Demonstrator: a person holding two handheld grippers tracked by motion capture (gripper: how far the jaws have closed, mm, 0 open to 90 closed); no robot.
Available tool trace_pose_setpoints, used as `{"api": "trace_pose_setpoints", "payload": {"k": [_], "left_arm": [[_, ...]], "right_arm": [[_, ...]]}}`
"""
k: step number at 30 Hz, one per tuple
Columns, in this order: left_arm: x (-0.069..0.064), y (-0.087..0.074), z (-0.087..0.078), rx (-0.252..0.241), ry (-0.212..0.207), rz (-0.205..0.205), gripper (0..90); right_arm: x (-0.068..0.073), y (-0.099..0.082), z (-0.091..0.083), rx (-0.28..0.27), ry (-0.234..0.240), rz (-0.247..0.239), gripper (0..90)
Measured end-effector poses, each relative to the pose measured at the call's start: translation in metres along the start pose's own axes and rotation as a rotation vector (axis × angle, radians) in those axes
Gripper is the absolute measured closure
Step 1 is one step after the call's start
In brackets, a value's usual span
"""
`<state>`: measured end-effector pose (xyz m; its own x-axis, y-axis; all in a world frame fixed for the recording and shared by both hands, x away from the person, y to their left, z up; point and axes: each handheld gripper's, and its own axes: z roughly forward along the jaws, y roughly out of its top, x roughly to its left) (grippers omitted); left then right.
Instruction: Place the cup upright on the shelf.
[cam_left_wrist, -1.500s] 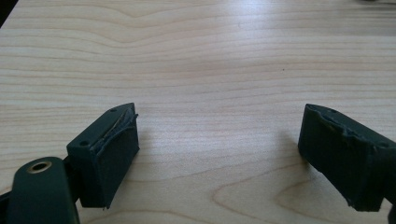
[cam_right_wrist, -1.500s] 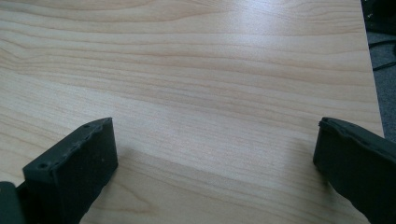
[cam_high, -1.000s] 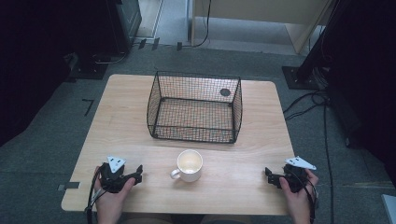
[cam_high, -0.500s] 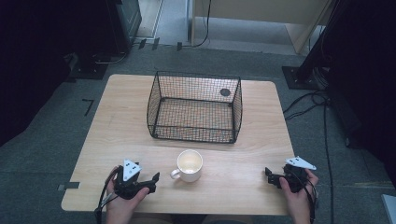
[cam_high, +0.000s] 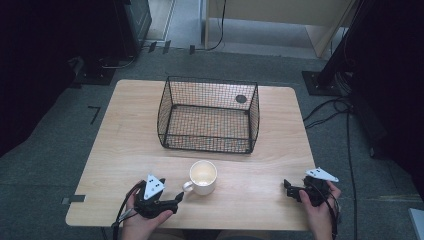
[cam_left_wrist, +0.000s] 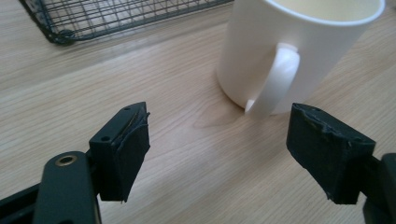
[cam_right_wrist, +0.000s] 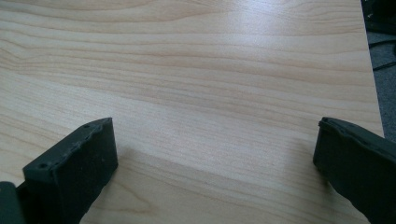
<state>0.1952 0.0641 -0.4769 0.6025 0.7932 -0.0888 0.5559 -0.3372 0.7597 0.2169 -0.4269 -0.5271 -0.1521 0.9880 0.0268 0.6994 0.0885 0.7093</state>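
So I've got the left tool coming in low at the white mug, which sits on the counter near the front edge, about 6 o'clock from the wire basket. The mug's handle sticks out toward 8 o'clock, straight at my left hand, which is why I'm approaching from that side instead of trying to pinch the round body. In the left gripper view the handle sits just ahead of the gap, a bit toward the right-hand pad, so I'd judge it needs a small nudge sideways before I commit.

The jaws on that tool stand apart with nothing between them yet, and they've just been narrowing a bit, I guess to match the thin handle.

The right tool is parked over at 3 o'clock from the mug, well apart from it, low over bare wood near the counter's right edge. Its jaws are spread wide, nothing in them. Makes sense to keep it out of the way.

The basket looks empty with its open top facing up, so it's my best guess for where the mug goes.
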Motion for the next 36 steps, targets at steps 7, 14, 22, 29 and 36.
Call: {"api": "trace_pose_setpoints", "payload": {"k": [7,14,22,29,36], "left_arm": [[-0.005,0.005,0.005,-0.009,-0.019,0.016,32.0],[-0.01,0.012,0.012,-0.01,-0.048,0.036,46.6],[-0.017,0.017,0.02,0.013,-0.102,0.086,68.1],[-0.015,0.019,0.02,0.023,-0.12,0.097,77.0],[-0.018,0.022,0.018,-0.009,-0.124,0.131,81.0]], "right_arm": [[0.0,0.0,0.0,0.0,0.0,0.0,0.0],[0.0,0.0,0.0,0.0,0.0,0.0,0.0],[0.0,0.0,0.0,0.0,0.0,0.0,0.0],[0.0,0.0,0.0,0.0,0.0,0.0,0.0],[0.0,0.0,0.0,0.0,0.0,0.0,0.0]]}}
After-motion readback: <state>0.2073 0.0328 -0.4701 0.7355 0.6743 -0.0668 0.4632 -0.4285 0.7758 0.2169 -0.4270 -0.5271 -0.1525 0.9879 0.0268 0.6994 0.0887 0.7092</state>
